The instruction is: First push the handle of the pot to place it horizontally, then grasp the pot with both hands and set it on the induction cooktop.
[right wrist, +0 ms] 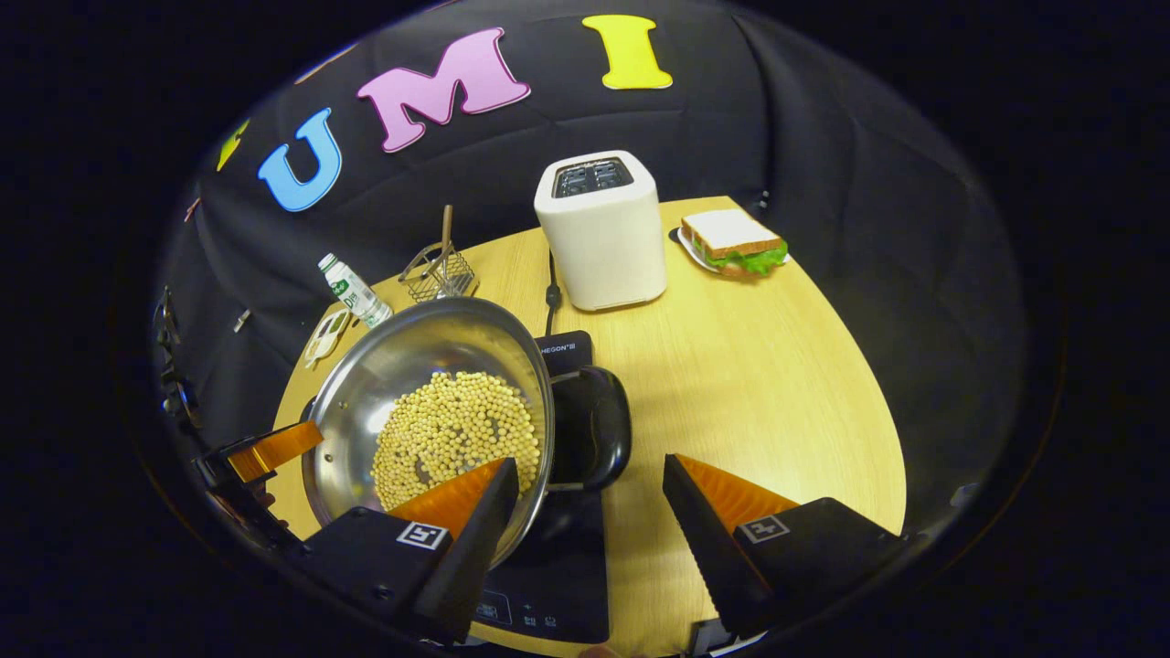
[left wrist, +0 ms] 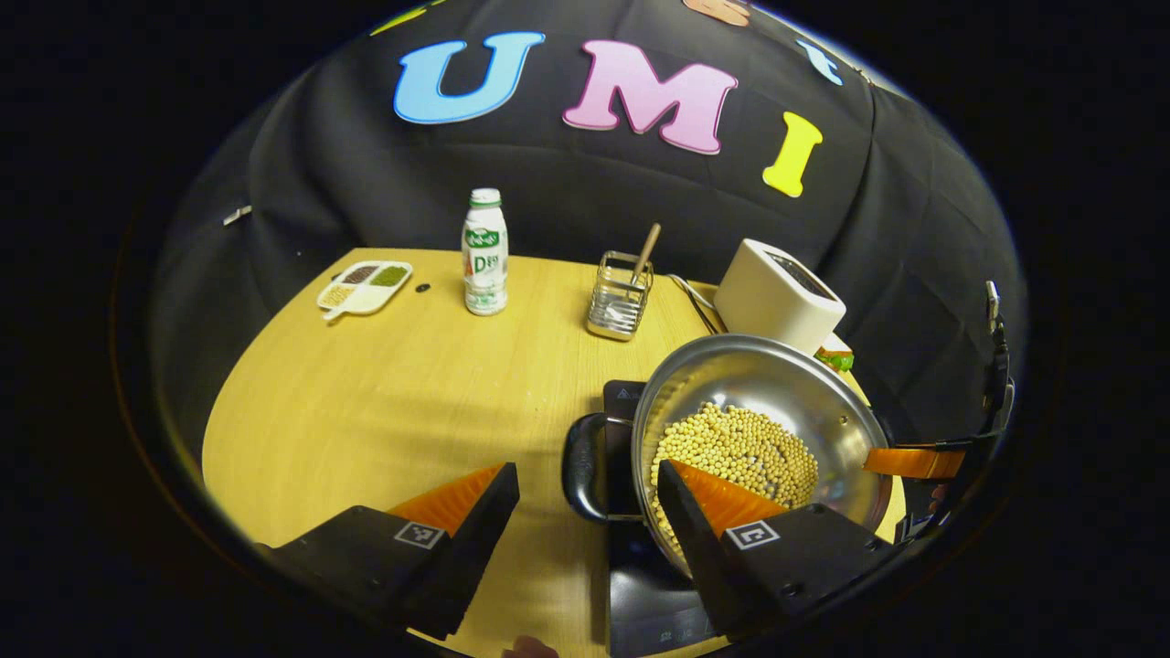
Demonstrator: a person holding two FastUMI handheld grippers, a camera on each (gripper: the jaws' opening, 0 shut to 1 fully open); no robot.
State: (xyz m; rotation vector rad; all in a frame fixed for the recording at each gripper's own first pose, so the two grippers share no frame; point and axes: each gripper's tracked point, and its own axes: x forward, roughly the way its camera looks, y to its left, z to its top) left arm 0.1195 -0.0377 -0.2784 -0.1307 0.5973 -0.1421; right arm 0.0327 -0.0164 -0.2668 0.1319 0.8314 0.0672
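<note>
2 handles visible, cooktop [right wrist: 558,557] mostly under pot [right wrist: 430,402]

A staged kitchen set in a booth: black cloth walls close in a round wooden worktop [right wrist: 749,366] laid with cooking gear. A white toaster [right wrist: 600,233] stands at the back; just right of it lies a sandwich [right wrist: 734,242], left of it a wire utensil rack [right wrist: 439,270] and a bottle [right wrist: 352,291], in front of it an induction cooktop [right wrist: 558,548] under a pot [right wrist: 430,402] of beans.
</note>
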